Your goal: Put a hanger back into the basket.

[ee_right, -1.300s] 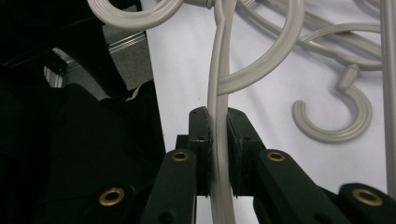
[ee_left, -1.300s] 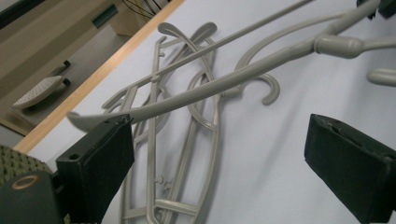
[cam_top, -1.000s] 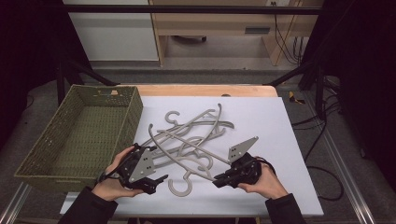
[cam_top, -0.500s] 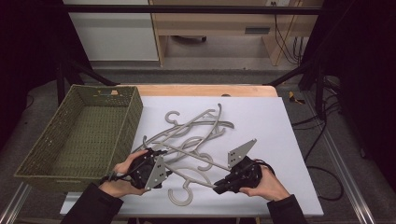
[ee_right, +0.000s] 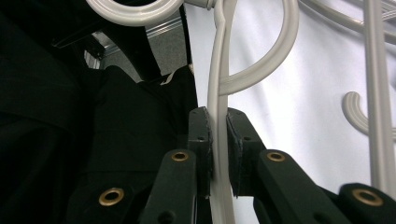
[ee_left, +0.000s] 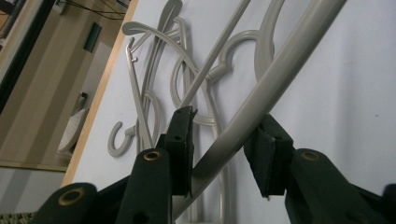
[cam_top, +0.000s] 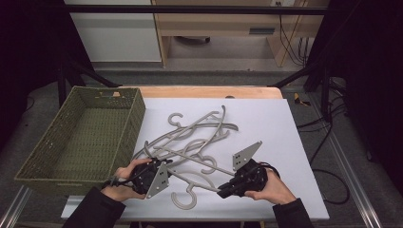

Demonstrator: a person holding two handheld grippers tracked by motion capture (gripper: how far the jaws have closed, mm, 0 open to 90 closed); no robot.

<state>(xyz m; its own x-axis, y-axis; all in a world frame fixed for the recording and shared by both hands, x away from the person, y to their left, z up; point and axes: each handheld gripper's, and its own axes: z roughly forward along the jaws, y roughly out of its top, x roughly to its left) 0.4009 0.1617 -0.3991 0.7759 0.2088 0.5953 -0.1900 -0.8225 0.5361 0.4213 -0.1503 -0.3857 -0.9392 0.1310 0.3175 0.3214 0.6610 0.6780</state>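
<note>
Since a second ago the left hand-held gripper [cam_top: 164,167] has slid in from the bench's near left corner toward the hangers, and its jaws have just been closing around a thick grey hanger arm [ee_left: 261,93]. In the left gripper view that arm runs slantwise between the pads, touching the left pad while a gap remains at the right pad, so it is not yet clamped. At far left on the bench [cam_top: 294,142] stands the green woven basket [cam_top: 52,156], beside the white sheet. The pile of grey hangers [cam_top: 195,137] lies mid-sheet, tangled. The nearest hanger [cam_top: 185,199] has its hook pointing to the near edge. At right, the right hand-held gripper [ee_right: 219,144] is clamped on that hanger's thin arm, pads pressed to both sides.
</note>
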